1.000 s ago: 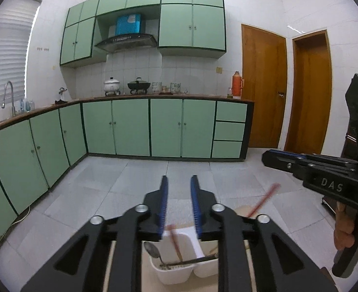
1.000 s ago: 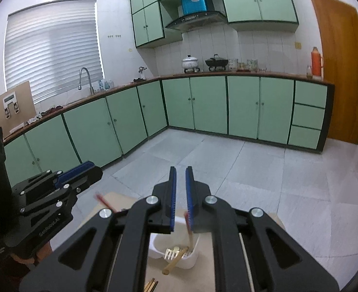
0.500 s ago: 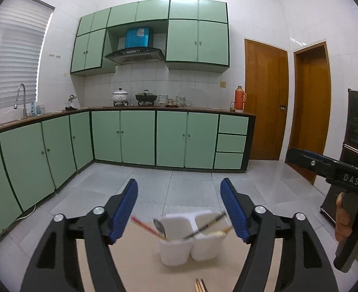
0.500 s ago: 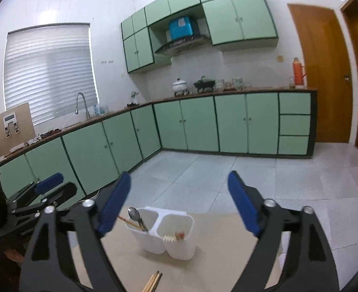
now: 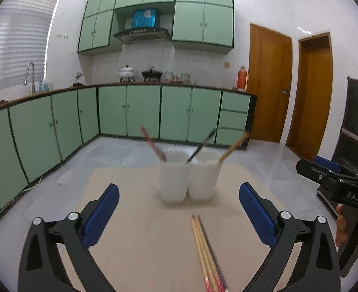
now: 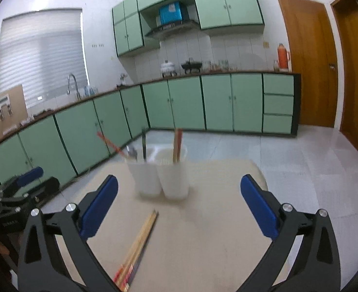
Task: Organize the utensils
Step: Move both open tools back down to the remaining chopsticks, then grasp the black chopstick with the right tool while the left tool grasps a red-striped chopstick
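Note:
A white two-cup utensil holder stands on the beige table. A red chopstick, a dark utensil and a wooden chopstick lean out of it. A bundle of loose chopsticks lies on the table in front of the holder. My left gripper is short of the holder, its jaws opening wide with nothing held. My right gripper is the same, jaws opening and empty. The loose chopsticks lie low between each pair of fingers, untouched.
A hand holds the right gripper at the right edge of the left wrist view. The left gripper shows at the far left of the right wrist view. Beyond the table lie a grey tiled floor and green kitchen cabinets.
Both grippers drew back and down from above the holder. Their jaws went from nearly shut to wide apart. The loose chopsticks on the table came into view.

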